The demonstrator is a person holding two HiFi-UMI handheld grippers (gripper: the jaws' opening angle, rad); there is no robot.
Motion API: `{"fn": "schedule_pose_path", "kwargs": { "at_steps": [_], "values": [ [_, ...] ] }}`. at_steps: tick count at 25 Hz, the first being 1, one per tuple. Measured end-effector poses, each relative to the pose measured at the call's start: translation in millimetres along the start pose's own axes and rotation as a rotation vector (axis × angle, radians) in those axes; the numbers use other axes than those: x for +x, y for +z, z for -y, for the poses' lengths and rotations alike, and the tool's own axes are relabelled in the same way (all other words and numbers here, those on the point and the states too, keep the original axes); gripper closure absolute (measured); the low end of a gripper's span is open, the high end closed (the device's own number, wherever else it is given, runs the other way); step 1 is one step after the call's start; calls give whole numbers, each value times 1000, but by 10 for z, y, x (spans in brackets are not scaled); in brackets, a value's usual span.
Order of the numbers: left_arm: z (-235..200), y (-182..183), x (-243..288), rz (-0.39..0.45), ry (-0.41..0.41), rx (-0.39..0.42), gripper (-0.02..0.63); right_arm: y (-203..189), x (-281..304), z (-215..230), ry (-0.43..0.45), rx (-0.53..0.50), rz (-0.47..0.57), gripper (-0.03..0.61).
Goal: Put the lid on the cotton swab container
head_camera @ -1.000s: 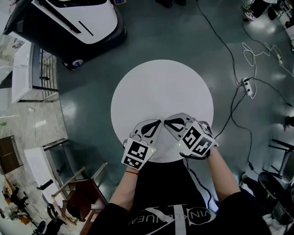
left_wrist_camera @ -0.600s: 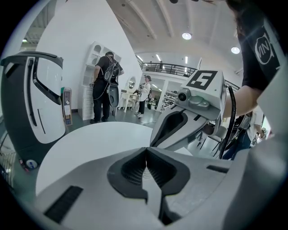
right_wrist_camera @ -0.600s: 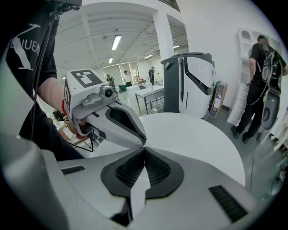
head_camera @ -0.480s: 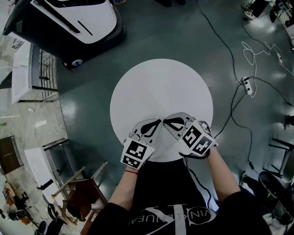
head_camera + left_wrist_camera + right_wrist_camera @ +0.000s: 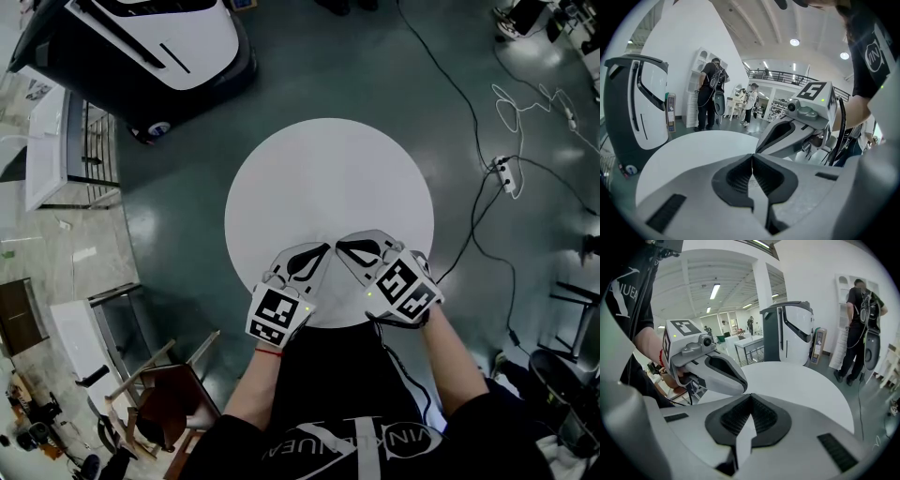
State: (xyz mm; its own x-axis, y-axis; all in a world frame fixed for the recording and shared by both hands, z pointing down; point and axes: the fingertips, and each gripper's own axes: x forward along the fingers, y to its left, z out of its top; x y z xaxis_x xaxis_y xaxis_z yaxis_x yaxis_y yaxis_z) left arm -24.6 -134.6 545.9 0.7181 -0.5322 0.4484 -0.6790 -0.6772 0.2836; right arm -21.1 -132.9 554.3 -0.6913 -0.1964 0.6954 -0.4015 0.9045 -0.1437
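Note:
No cotton swab container and no lid show in any view. The round white table (image 5: 328, 178) bears nothing but the grippers. Over its near edge my left gripper (image 5: 325, 248) is shut, jaws pressed together with nothing between them, as the left gripper view (image 5: 752, 155) also shows. My right gripper (image 5: 338, 247) is shut and empty too, its tip almost touching the left one. The right gripper view has its closed jaws (image 5: 750, 395) pointing across the table, with the left gripper's body (image 5: 717, 376) just beside them.
A large white and black machine (image 5: 141, 47) stands on the floor beyond the table at far left. Cables and a power strip (image 5: 506, 175) lie on the floor to the right. A chair (image 5: 169, 398) sits at near left. A person (image 5: 860, 324) stands by shelves.

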Motion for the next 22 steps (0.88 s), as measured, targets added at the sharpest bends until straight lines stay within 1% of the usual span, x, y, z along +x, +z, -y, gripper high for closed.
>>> {"fn": "schedule_pose_path", "kwargs": {
  "at_steps": [9, 13, 22],
  "values": [
    [75, -21, -138, 28, 28, -13, 604, -20, -207, -72, -32, 79, 73, 575],
    [141, -34, -212, 41, 39, -17, 604, -28, -300, -145, -45, 86, 97, 575],
    [316, 61, -393, 89, 50, -21, 604, 44, -513, -347, -64, 95, 163, 577]
  ]
}}
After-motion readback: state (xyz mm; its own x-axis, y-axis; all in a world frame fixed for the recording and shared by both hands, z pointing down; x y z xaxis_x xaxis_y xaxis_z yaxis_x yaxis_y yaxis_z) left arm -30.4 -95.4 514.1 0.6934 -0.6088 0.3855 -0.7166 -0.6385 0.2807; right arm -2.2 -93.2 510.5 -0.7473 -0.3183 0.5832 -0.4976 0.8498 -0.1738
